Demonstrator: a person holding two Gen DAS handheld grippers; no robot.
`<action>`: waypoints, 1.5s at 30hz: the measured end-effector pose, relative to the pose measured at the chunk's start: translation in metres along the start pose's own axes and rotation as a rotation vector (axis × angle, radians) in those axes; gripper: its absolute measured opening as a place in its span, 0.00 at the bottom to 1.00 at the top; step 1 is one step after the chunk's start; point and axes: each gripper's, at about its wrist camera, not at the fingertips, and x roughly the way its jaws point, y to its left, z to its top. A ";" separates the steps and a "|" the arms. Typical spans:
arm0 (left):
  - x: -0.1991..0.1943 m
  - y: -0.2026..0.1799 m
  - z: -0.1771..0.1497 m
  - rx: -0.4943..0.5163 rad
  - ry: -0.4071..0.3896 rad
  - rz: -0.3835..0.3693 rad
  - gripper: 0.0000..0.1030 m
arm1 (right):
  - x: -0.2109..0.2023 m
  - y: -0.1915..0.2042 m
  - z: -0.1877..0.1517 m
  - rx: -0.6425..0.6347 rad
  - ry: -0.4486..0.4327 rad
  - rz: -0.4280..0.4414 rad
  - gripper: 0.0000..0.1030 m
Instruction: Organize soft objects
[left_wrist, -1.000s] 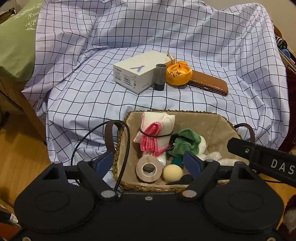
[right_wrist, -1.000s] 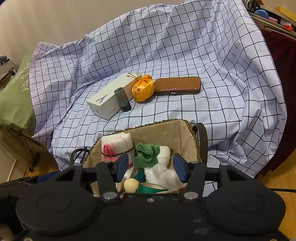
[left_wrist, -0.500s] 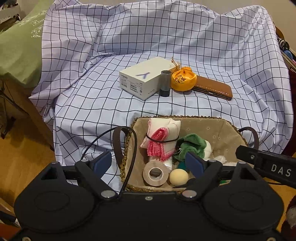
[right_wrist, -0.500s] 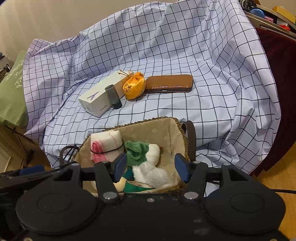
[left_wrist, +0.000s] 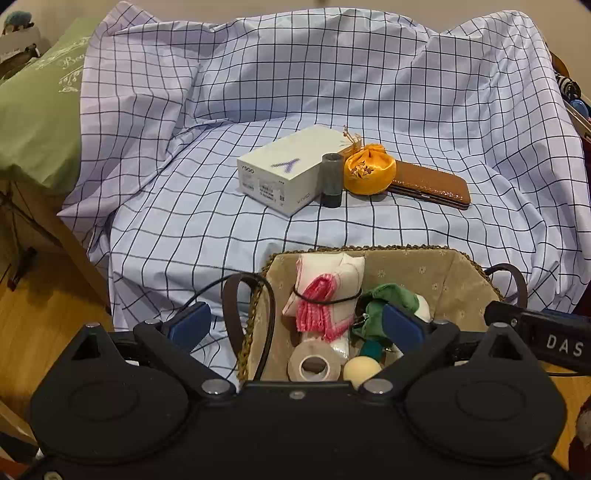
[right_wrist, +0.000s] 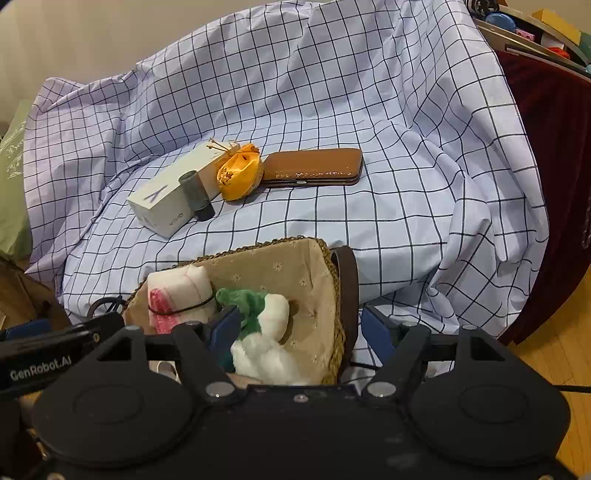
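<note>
A woven, cloth-lined basket (left_wrist: 406, 248) (right_wrist: 258, 247) sits at the near edge of the checked sheet. It holds a white-and-pink towel roll (left_wrist: 325, 291) (right_wrist: 177, 295), green cloth (left_wrist: 384, 299) (right_wrist: 247, 301), white fluff (right_wrist: 266, 354), a tape roll (left_wrist: 314, 365) and a pale ball (left_wrist: 362, 369). Farther back lies an orange pouch (left_wrist: 369, 168) (right_wrist: 240, 173). My left gripper (left_wrist: 295, 323) straddles the basket's left rim and is opening, gripping nothing. My right gripper (right_wrist: 301, 328) straddles the right rim and handle (right_wrist: 347, 295); it is also opening and empty.
Beside the pouch are a white box (left_wrist: 288, 168), a grey cylinder (left_wrist: 331, 179) and a brown case (left_wrist: 428, 182). A green pillow (left_wrist: 33, 122) lies at the left, and dark red cloth (right_wrist: 554, 184) hangs at the right. Wooden floor shows on both sides.
Both grippers' jaws have spread wider. The basket and the sheet have slid a little lower in both views.
</note>
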 end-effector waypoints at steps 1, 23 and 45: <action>0.001 -0.001 0.001 0.004 -0.002 0.001 0.93 | 0.002 0.000 0.003 0.000 0.002 -0.001 0.70; 0.053 -0.009 0.040 0.086 -0.028 -0.037 0.93 | 0.084 0.031 0.110 -0.064 0.013 -0.038 0.72; 0.096 0.005 0.056 0.030 0.023 -0.074 0.93 | 0.212 0.068 0.203 -0.054 0.030 -0.010 0.72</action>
